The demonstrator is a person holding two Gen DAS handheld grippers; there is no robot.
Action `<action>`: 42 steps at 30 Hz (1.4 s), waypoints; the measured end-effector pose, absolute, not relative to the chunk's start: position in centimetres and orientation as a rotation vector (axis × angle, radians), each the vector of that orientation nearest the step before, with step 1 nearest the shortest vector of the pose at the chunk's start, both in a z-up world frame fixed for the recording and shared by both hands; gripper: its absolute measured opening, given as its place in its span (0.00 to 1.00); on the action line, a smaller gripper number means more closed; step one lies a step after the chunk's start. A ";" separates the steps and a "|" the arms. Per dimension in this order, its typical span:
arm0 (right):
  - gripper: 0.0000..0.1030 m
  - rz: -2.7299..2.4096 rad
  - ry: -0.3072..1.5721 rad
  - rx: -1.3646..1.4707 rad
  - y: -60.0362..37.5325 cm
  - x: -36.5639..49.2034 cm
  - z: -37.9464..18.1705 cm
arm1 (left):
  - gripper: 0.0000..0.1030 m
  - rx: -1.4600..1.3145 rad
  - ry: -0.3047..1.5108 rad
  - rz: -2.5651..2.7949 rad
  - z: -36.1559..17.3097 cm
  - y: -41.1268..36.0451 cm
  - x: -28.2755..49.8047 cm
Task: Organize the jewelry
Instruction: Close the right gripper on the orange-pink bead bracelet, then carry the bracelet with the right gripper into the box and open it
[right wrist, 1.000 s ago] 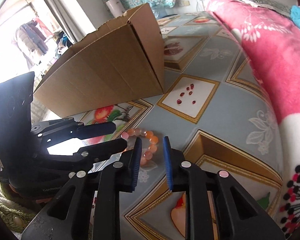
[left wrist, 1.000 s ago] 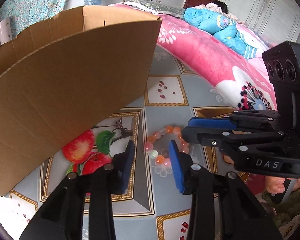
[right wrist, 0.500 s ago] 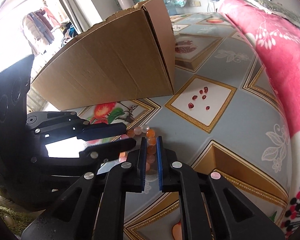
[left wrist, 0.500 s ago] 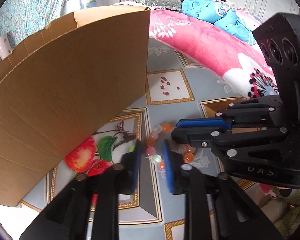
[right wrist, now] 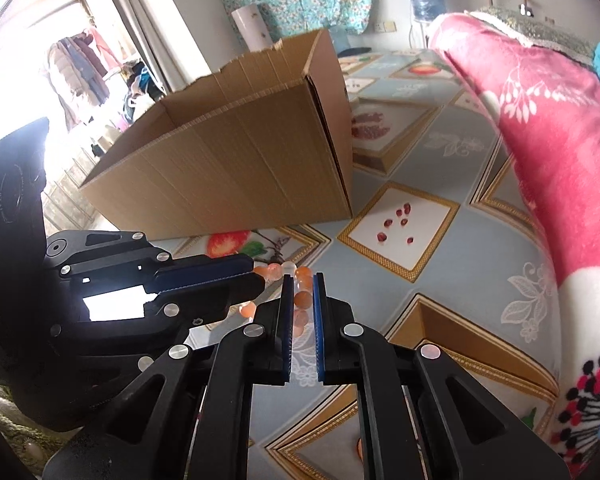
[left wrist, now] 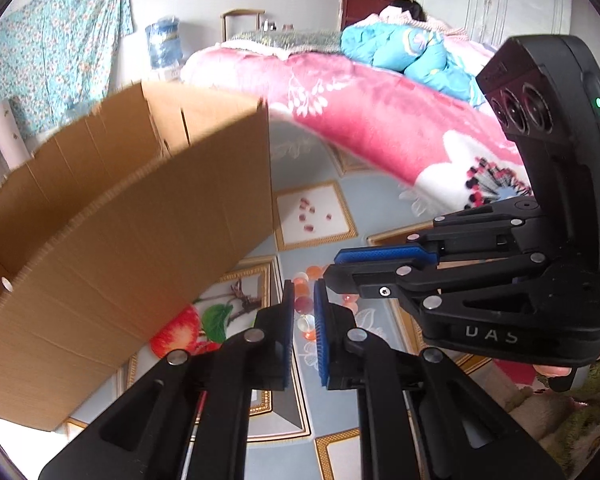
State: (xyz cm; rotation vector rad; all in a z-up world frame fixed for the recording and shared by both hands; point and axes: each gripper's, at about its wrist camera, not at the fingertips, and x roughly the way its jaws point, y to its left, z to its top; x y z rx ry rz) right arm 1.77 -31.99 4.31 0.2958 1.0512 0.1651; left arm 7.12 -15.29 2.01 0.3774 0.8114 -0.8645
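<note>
Both black grippers, left (left wrist: pixel 302 312) and right (right wrist: pixel 302 300), were clamped on the orange-and-clear beaded bracelet (right wrist: pixel 300 298) (opposite sides), open brown cardboard box (right wrist: pixel 236 172) just beyond.

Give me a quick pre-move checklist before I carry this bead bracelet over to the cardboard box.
1. Left gripper shut on the bead bracelet: ok, beads sit between its pads.
2. Right gripper shut on the same bracelet: ok, orange beads pinched between its pads.
3. Bracelet clear of the patterned floor mat: cannot tell, its lower beads are hidden behind the fingers.
4. Cardboard box open at the top: ok, no flap covers it.
5. Box interior free: cannot tell, only part of the inner walls shows.
6. Grippers apart from each other: ok, close but not touching.
</note>
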 end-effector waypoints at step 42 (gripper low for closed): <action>0.07 0.517 1.211 0.102 -29.6 20.4 9.1 | 0.09 0.099 0.990 -0.826 8.2 -11.3 25.4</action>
